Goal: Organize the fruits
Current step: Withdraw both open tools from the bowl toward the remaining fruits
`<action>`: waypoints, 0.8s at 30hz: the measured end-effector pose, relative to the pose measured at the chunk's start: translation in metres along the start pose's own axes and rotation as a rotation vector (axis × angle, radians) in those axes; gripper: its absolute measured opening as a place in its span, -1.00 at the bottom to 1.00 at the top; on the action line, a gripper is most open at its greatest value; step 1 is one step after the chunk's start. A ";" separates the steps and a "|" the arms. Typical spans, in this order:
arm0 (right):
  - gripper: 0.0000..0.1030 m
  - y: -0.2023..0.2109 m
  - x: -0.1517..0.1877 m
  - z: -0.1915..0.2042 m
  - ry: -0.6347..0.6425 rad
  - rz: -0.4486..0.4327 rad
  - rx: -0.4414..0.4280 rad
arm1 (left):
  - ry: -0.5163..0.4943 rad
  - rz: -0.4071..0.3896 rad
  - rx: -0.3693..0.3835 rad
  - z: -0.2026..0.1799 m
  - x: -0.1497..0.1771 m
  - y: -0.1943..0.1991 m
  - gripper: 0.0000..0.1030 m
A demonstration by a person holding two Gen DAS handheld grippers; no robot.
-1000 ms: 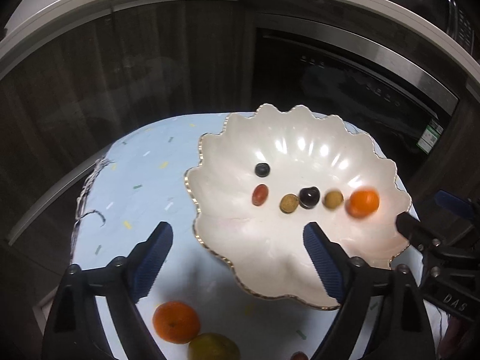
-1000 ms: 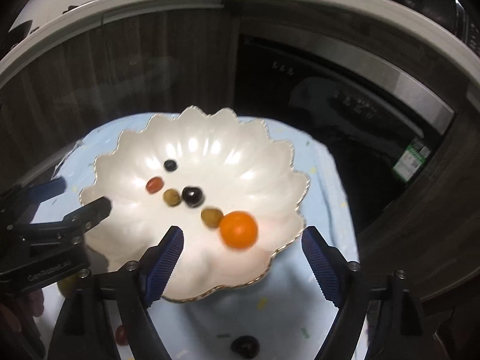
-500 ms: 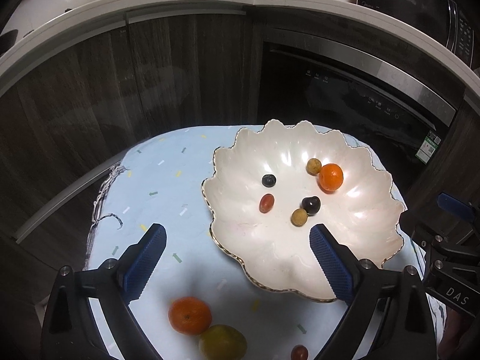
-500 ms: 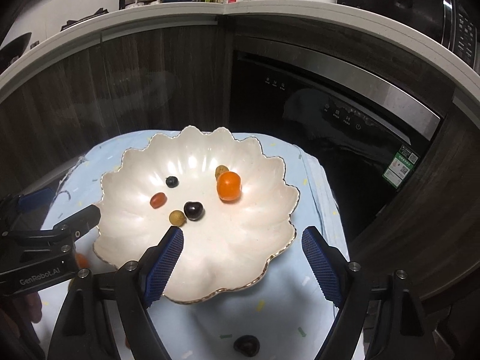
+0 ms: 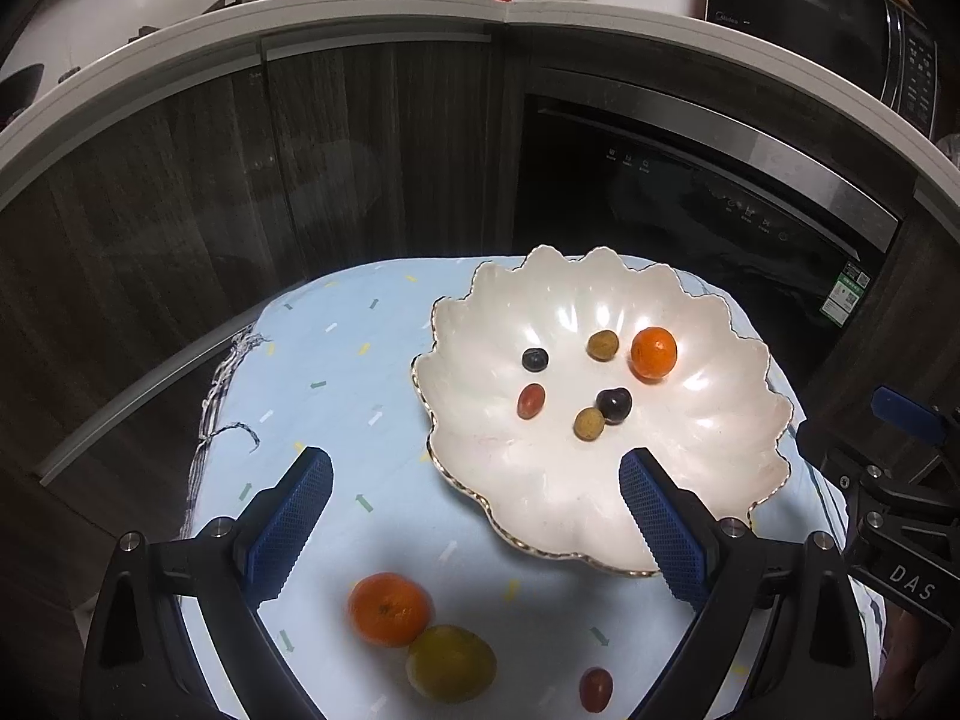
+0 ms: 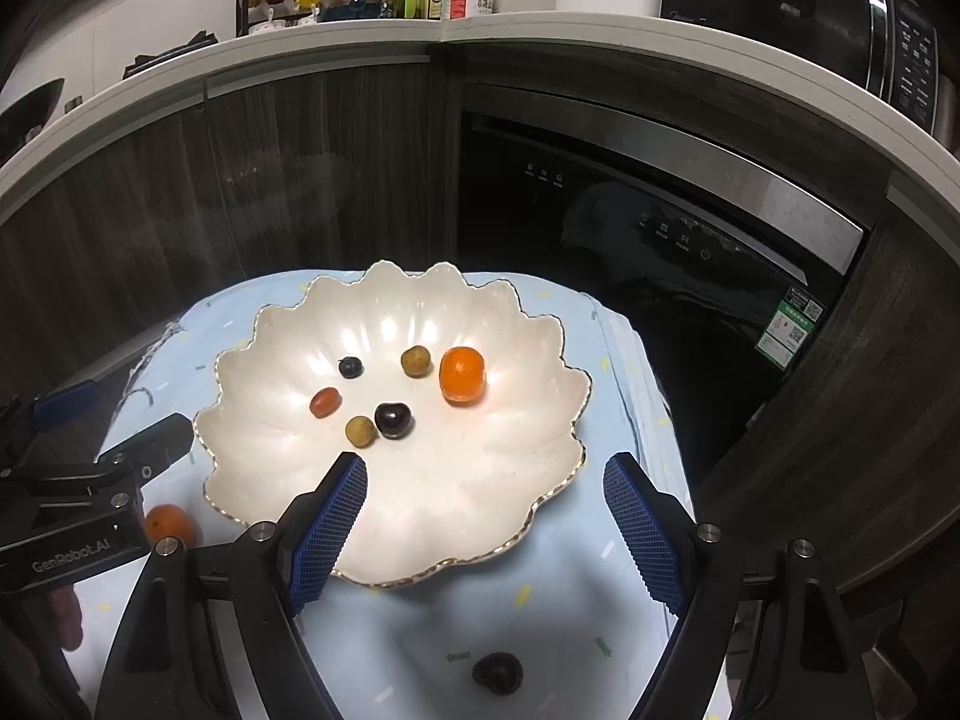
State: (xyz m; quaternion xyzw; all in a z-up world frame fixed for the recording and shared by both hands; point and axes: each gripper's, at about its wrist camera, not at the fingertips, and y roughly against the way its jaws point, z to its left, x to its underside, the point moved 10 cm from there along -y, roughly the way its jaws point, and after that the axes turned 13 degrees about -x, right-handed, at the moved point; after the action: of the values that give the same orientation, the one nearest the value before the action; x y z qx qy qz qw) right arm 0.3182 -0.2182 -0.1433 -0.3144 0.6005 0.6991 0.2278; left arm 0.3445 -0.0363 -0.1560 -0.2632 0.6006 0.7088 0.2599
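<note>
Left gripper (image 5: 474, 516): its jaws have just been opening and are now standing wide with nothing between them, hovering over the light blue cloth (image 5: 336, 360) just left of the bowl.
Right gripper (image 6: 486, 525): gaping wide and empty, hanging above the bowl's near rim.
Scalloped white bowl (image 5: 708, 480): sitting on the cloth, holding six fruits.
Fruits in the bowl: an orange mandarin (image 5: 653, 353) is lying beside a tan longan (image 5: 602, 344); a blueberry (image 5: 534, 359), a red cherry tomato (image 5: 530, 401), a dark cherry (image 5: 613, 405) and a second longan (image 5: 588, 423) are lying nearer.
Fruits outside the bowl: another mandarin (image 5: 390, 608), touching a yellow-green citrus (image 5: 451, 662), a small red fruit (image 5: 596, 689) and a dark fruit (image 6: 497, 672) are lying on the cloth.
</note>
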 end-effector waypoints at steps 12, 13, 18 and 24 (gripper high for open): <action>0.60 0.010 0.008 0.005 -0.006 -0.008 -0.011 | -0.005 -0.009 0.005 0.004 0.009 0.013 0.90; 0.60 0.011 0.009 0.006 -0.008 -0.008 -0.012 | -0.006 -0.009 0.005 0.004 0.010 0.014 0.90; 0.60 0.014 0.014 0.009 -0.009 -0.004 -0.016 | -0.005 -0.006 0.005 0.007 0.016 0.019 0.90; 0.59 0.018 0.020 0.013 -0.009 -0.005 -0.018 | -0.007 -0.010 0.003 0.012 0.024 0.023 0.90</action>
State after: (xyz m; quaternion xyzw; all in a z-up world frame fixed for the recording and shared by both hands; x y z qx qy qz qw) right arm 0.2900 -0.2095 -0.1438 -0.3145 0.5925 0.7052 0.2294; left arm 0.3105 -0.0267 -0.1540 -0.2634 0.5995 0.7073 0.2662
